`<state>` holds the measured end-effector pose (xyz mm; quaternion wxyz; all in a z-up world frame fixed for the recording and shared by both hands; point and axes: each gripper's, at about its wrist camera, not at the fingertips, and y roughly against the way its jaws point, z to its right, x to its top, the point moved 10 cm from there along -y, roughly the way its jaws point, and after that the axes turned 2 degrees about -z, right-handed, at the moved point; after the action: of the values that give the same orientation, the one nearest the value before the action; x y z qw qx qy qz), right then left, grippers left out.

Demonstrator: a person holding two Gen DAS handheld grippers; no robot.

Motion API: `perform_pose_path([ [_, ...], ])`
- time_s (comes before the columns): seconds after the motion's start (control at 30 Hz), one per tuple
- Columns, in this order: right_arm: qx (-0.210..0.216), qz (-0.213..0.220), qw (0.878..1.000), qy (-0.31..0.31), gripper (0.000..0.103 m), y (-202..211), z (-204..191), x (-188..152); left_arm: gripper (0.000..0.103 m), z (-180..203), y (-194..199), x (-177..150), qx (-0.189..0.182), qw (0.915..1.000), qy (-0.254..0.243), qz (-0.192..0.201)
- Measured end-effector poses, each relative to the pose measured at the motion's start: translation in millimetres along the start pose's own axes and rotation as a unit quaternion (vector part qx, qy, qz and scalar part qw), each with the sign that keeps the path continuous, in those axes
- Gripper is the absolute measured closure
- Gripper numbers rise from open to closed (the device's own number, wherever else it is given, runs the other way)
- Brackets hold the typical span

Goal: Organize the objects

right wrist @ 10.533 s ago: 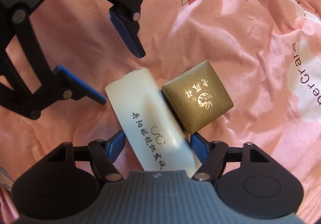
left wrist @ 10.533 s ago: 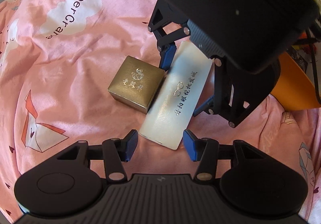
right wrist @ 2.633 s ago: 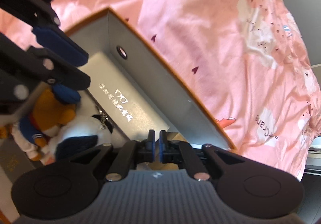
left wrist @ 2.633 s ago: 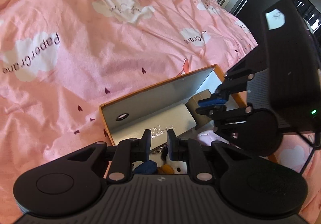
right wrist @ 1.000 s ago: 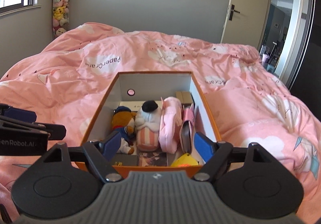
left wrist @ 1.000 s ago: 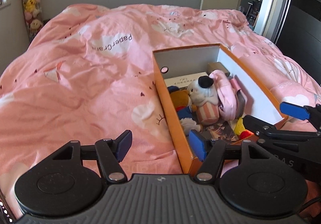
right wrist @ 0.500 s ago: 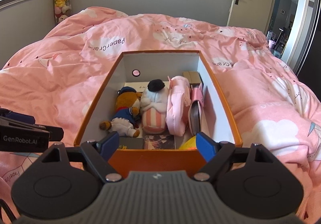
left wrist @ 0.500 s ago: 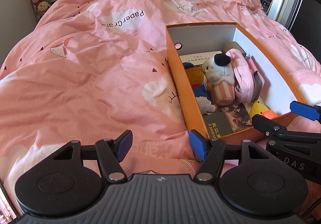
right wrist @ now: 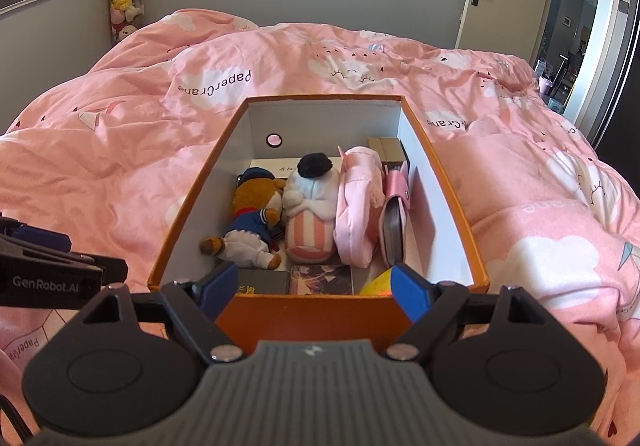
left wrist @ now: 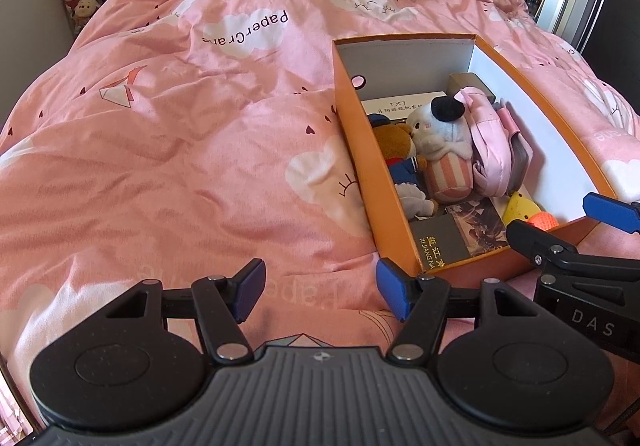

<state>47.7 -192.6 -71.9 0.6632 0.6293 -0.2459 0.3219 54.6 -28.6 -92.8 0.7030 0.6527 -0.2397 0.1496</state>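
Now the orange cardboard box with white inner walls (right wrist: 440, 182) sits on the bed, on the pink quilt printed with clouds and paper cranes (right wrist: 120, 150), and it holds the task's things. Contents, from its left wall to its right: a brown plush bear in a navy sailor suit (right wrist: 252, 218), a white plush with a black cap and pink-striped body (right wrist: 310, 206), a pink fabric pouch (right wrist: 356, 202), and a pink wallet-like case standing on edge (right wrist: 394, 222). At the far end lie a white flat case with printed characters (left wrist: 400, 106) and a small brass-coloured square box (right wrist: 384, 148). At the near end lie a dark booklet with gold lettering (left wrist: 440, 244), a dark picture card (right wrist: 322, 279) and a yellow-and-orange round toy (left wrist: 528, 212), partly hidden.

My left gripper (left wrist: 320, 288) hangs above the quilt just beside the box's near left corner; its blue-tipped fingers (left wrist: 250, 288) are spread apart and hold nothing. My right gripper (right wrist: 316, 286) hangs at the box's near wall, fingers (right wrist: 410, 292) likewise spread and empty, straddling that wall in view.

Judgement: no loose item shows on the quilt in either view, so the packing step appears complete. The next move, as I judge it, calls for checking the bed outside these views for leftover things, or holding both grippers clear of the box. No lid is visible.
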Motion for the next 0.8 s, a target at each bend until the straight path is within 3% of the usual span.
perform_pose_path([
  [0.8, -0.004, 0.011, 1.0, 0.005, 0.019, 1.2, 2.6, 3.6, 0.029, -0.9, 0.0, 0.0, 0.0, 1.0, -0.001, 0.001],
])
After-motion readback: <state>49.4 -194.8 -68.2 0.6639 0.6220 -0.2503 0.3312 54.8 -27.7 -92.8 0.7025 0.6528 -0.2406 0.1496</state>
